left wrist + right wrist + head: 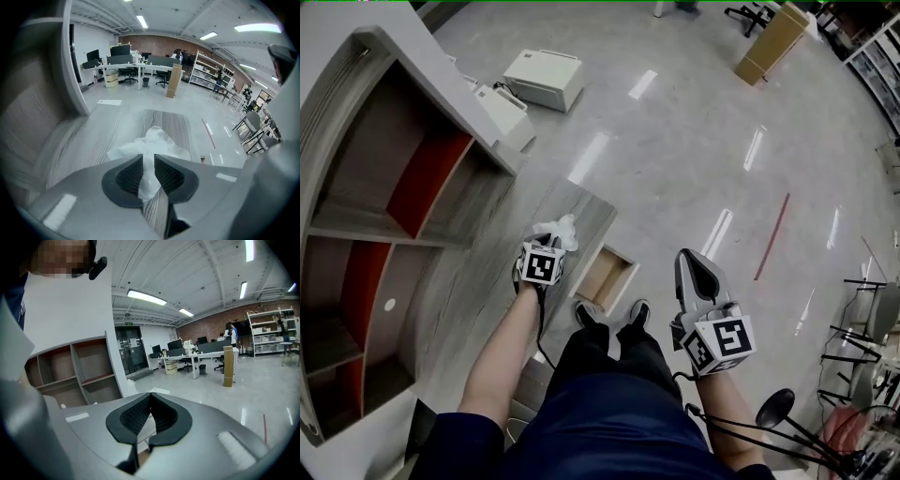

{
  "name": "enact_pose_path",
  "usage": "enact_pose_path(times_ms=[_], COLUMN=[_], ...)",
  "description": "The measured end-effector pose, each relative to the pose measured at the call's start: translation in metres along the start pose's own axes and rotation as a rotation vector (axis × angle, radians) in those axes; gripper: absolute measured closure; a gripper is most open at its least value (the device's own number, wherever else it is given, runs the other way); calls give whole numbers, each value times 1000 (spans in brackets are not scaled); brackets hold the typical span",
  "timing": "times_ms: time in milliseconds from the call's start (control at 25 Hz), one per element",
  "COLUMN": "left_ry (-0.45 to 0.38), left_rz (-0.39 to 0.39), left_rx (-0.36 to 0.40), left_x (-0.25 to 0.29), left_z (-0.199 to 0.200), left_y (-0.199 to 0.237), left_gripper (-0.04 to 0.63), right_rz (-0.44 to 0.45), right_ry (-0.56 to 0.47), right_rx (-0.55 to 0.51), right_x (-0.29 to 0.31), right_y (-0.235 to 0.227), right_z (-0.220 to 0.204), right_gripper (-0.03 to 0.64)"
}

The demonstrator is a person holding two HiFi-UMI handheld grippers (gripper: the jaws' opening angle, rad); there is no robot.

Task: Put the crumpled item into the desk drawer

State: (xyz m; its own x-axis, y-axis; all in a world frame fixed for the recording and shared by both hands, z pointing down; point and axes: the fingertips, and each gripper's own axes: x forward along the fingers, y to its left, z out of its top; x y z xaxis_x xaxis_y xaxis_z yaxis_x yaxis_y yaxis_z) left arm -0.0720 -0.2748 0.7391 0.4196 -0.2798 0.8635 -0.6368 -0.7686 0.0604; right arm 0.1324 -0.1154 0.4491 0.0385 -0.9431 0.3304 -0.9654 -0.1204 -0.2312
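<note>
Pinching the crumpled white paper [157, 143] on the desktop [586, 211], the left gripper [149, 171] looks done grasping; next it must carry the paper right, over the open drawer [605, 277], and release, while the right gripper [150, 416] hangs closed, empty.

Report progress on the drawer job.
Done: the drawer stands open. In hand: the left gripper is shut on the crumpled paper over the desk. Left: move it over the drawer and release. The right gripper is shut, empty.
</note>
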Motion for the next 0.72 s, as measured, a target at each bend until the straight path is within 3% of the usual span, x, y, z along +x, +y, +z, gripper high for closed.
enact_pose_path(times_ms=[280,520,720], left_ry=[24,8,-25], left_rz=[73,48,31], left_rx=[5,21,78], left_x=[7,-1,-20], left_z=[2,6,12], left_y=[4,-14,-36], left_gripper=[552,588,589], right_rz=[-34,-16,17], right_ry=[-6,0,-3], right_rx=[8,5,12], right_x=[-18,-23,-20], right_y=[-18,-21,-18], right_z=[1,2,1], right_gripper=[611,611,611])
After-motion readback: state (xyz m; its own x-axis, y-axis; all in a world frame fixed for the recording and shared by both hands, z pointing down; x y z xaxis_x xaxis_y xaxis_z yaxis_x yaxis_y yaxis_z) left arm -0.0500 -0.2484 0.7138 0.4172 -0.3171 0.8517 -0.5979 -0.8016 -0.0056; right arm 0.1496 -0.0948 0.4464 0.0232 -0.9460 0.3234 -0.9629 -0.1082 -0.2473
